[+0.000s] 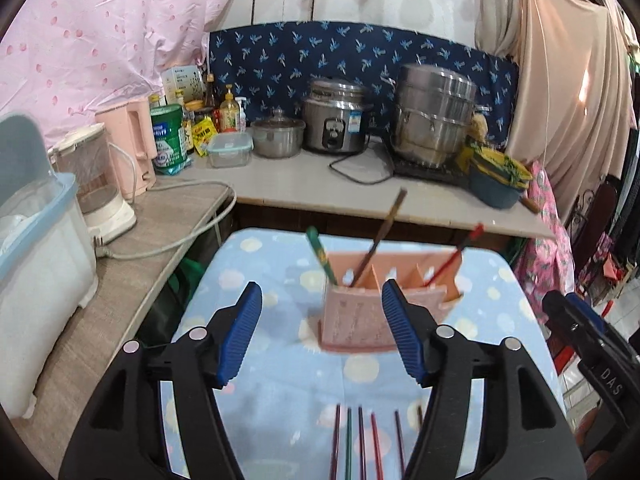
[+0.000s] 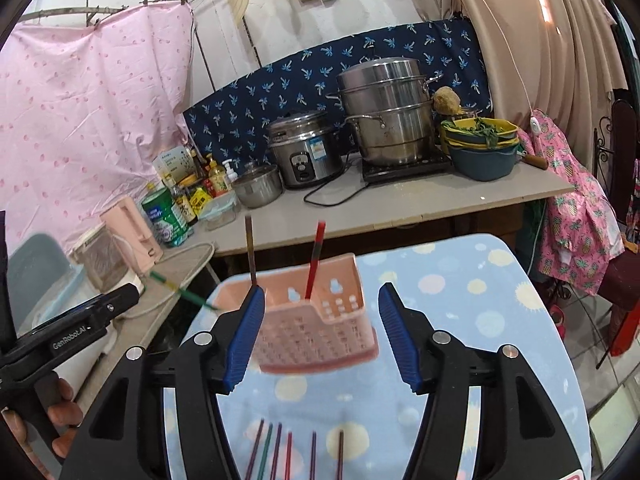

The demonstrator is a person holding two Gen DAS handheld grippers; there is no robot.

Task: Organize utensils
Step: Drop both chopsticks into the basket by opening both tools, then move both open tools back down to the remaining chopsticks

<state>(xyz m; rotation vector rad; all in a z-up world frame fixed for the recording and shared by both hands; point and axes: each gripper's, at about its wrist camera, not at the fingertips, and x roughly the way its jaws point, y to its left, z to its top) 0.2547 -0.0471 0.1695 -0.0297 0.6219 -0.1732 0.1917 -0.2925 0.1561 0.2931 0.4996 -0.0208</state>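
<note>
Dotted blue tablecloth (image 1: 280, 392): six loose chopsticks (image 2: 289, 454) nearest, before the pink holder (image 2: 316, 320). Left gripper (image 1: 322, 334) and right gripper (image 2: 322, 334) spread, empty (three sticks already stand inside). Advice: pinch one stick mid-length, lower into a compartment.

Pink plastic holder (image 1: 352, 320); glossy steel steamer pot (image 2: 386, 116); cloth-covered table (image 2: 480, 320).

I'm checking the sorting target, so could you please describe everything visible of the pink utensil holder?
The pink utensil holder looks like moulded plastic, a low rectangular caddy with perforated walls and inner dividers. It stands upright on the dotted blue cloth. Three chopsticks lean in it: a green one and a brown one in the left compartment, a red one on the right. No gripper touches it.
</note>
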